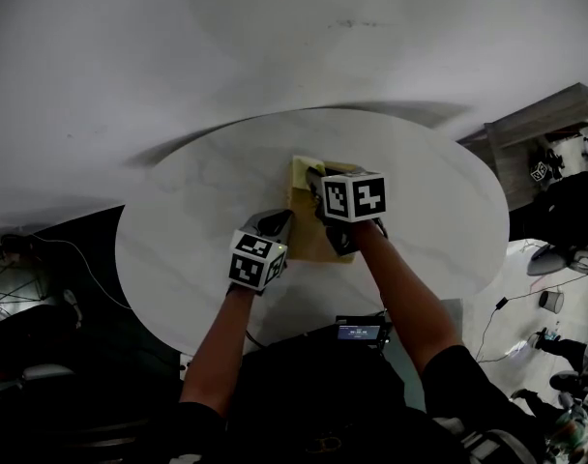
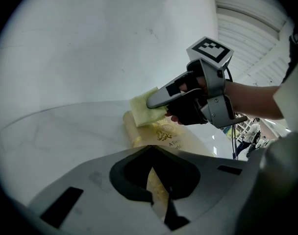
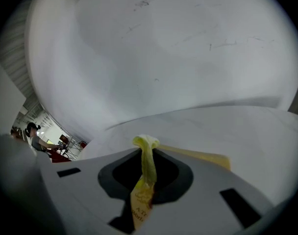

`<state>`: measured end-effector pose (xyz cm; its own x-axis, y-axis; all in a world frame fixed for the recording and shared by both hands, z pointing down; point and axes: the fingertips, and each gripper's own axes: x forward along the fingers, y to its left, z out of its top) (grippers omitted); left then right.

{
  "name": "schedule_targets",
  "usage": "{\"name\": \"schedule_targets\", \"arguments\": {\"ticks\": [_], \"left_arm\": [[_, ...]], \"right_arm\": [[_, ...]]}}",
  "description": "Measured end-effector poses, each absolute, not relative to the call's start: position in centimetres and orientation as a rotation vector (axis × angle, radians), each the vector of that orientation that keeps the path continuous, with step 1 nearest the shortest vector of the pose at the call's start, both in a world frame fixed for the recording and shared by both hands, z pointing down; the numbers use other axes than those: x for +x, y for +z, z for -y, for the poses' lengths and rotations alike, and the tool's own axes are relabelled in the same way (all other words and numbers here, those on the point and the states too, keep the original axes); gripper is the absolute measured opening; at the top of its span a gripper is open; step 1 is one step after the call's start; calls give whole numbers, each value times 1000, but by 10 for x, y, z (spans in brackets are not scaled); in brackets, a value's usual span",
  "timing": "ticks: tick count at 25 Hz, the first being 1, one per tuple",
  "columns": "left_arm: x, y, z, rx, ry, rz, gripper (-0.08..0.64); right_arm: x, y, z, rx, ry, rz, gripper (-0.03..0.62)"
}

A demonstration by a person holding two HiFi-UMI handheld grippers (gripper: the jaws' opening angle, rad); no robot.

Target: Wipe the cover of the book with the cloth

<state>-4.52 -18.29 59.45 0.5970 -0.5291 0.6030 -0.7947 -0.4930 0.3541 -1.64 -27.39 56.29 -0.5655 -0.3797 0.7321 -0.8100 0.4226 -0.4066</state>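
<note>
A tan book (image 1: 325, 242) with gold print lies flat near the middle of the round white table (image 1: 178, 220). A folded yellow cloth (image 1: 302, 175) rests on its far corner. My right gripper (image 1: 315, 179) is shut on the cloth and holds it down on the cover. In the right gripper view the cloth (image 3: 148, 158) bunches up between the jaws, with the book (image 3: 210, 158) beneath. My left gripper (image 1: 279, 224) sits at the book's near left edge. In the left gripper view its jaws are closed on a strip of the book (image 2: 156, 187). The right gripper (image 2: 156, 99) and cloth (image 2: 141, 110) lie beyond.
The table's rim curves close in front of my body. A small dark device (image 1: 360, 332) hangs at chest height. Cables lie on the dark floor at the left (image 1: 43, 259). A grey desk (image 1: 545, 129) and clutter stand at the right.
</note>
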Motion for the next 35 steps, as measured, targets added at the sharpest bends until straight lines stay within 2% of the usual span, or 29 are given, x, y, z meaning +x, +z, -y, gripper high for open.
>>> {"name": "schedule_targets", "arguments": {"ticks": [35], "left_arm": [[-47,598,182,2152,574,1082,2]], "right_arm": [[7,586,283,1066,1040,2059,87]]}}
